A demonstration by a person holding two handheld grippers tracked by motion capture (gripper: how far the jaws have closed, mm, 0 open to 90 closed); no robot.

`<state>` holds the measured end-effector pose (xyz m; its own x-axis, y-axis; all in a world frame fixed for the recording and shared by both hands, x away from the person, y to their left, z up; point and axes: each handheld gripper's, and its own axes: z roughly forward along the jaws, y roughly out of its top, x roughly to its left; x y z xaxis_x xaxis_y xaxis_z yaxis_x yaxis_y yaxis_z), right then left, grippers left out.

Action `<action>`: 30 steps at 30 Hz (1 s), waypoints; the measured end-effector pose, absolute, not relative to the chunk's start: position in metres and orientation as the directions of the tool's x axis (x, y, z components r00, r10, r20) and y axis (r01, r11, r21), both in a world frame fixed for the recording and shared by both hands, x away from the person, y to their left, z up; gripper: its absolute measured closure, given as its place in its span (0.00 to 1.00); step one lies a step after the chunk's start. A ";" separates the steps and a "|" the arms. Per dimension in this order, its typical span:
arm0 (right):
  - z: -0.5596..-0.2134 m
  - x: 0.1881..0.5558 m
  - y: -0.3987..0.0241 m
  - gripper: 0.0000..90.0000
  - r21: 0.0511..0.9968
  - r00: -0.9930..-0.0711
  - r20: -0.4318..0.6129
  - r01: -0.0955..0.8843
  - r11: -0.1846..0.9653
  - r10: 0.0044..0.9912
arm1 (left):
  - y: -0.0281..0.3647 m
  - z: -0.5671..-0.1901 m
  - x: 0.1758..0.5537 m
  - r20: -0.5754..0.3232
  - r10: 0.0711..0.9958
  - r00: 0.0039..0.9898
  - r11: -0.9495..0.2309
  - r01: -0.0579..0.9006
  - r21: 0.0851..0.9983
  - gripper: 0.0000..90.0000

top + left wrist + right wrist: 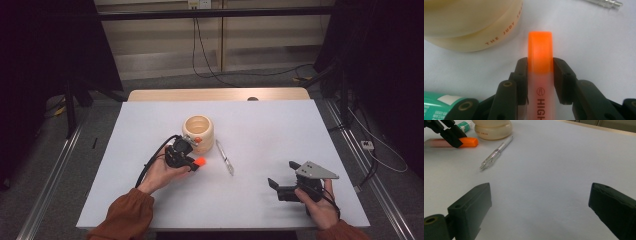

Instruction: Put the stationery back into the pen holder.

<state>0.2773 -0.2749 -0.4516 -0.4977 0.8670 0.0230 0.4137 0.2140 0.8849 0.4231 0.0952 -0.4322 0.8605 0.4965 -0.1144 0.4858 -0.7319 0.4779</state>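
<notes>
My left gripper (191,161) is shut on a highlighter (540,47), with its black jaws pressing both sides where the orange cap meets the pale pink body. The highlighter (467,142) lies level on the white table, just in front of a cream round holder (198,131) with brown lettering. A clear pen (225,158) lies to the right of the holder. My right gripper (281,181) rests near the table's front right, jaws wide open over bare table (540,205) with nothing between them.
A green-labelled marker (441,105) lies beside the holder (469,22), close to my left jaw. The white table (270,130) is bordered at the back by a wooden edge. Cables and dark stands surround it on the floor.
</notes>
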 end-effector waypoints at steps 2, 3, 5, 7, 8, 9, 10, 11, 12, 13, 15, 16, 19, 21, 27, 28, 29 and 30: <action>-0.451 0.277 -0.275 0.05 0.885 -0.498 0.024 0.414 0.213 0.867 | 0.095 -0.431 0.422 -0.111 0.502 0.857 -0.725 0.488 0.486 0.75; -0.452 0.277 -0.275 0.05 0.885 -0.499 0.022 0.413 0.215 0.867 | 0.095 -0.430 0.422 -0.115 0.502 0.857 -0.723 0.489 0.489 0.75; -0.452 0.277 -0.275 0.05 0.885 -0.498 0.023 0.414 0.214 0.867 | 0.096 -0.429 0.421 -0.126 0.507 0.853 -0.707 0.495 0.506 0.75; -0.451 0.277 -0.275 0.05 0.885 -0.498 0.023 0.413 0.213 0.867 | 0.097 -0.427 0.420 -0.130 0.505 0.853 -0.699 0.492 0.519 0.75; -0.451 0.277 -0.275 0.05 0.885 -0.498 0.023 0.413 0.214 0.867 | 0.098 -0.426 0.419 -0.132 0.504 0.854 -0.694 0.491 0.527 0.75; -0.451 0.277 -0.275 0.05 0.885 -0.498 0.023 0.414 0.214 0.867 | 0.099 -0.425 0.419 -0.132 0.503 0.854 -0.693 0.490 0.529 0.75; -0.451 0.277 -0.275 0.05 0.885 -0.497 0.023 0.414 0.213 0.867 | 0.100 -0.425 0.418 -0.135 0.506 0.852 -0.685 0.492 0.538 0.75; -0.452 0.277 -0.275 0.05 0.885 -0.497 0.022 0.413 0.214 0.867 | 0.101 -0.425 0.417 -0.138 0.508 0.850 -0.680 0.494 0.541 0.75; -0.452 0.277 -0.275 0.05 0.885 -0.498 0.021 0.413 0.216 0.867 | 0.101 -0.424 0.416 -0.140 0.507 0.850 -0.676 0.493 0.547 0.75; -0.452 0.277 -0.275 0.05 0.885 -0.498 0.020 0.412 0.216 0.867 | 0.102 -0.423 0.415 -0.142 0.507 0.850 -0.672 0.493 0.552 0.75; -0.451 0.277 -0.275 0.05 0.885 -0.498 0.021 0.412 0.216 0.867 | 0.104 -0.421 0.414 -0.143 0.507 0.850 -0.664 0.491 0.564 0.75; -0.452 0.277 -0.275 0.05 0.885 -0.498 0.021 0.412 0.216 0.867 | 0.106 -0.419 0.413 -0.149 0.505 0.850 -0.658 0.491 0.570 0.75; -0.451 0.277 -0.275 0.05 0.885 -0.498 0.021 0.413 0.215 0.867 | 0.109 -0.415 0.411 -0.155 0.508 0.847 -0.635 0.490 0.598 0.75; -0.452 0.277 -0.275 0.05 0.885 -0.498 0.022 0.412 0.215 0.867 | 0.111 -0.412 0.410 -0.160 0.501 0.851 -0.626 0.484 0.612 0.75; -0.451 0.277 -0.275 0.05 0.885 -0.498 0.022 0.413 0.215 0.867 | 0.112 -0.402 0.403 -0.161 0.485 0.859 -0.598 0.461 0.656 0.75; -0.451 0.277 -0.275 0.05 0.885 -0.498 0.022 0.412 0.215 0.867 | 0.113 -0.401 0.402 -0.159 0.485 0.860 -0.596 0.458 0.660 0.75; -0.451 0.277 -0.275 0.05 0.885 -0.499 0.021 0.412 0.215 0.866 | 0.113 -0.400 0.401 -0.161 0.484 0.860 -0.592 0.458 0.664 0.75; -0.451 0.277 -0.275 0.05 0.885 -0.499 0.021 0.412 0.216 0.866 | 0.114 -0.400 0.401 -0.164 0.483 0.860 -0.586 0.457 0.669 0.75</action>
<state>0.2769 -0.2747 -0.4514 -0.4990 0.8663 0.0212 0.4120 0.2157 0.8853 0.4013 0.1138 -0.3997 0.8600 0.4833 -0.1638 0.4568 -0.5861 0.6692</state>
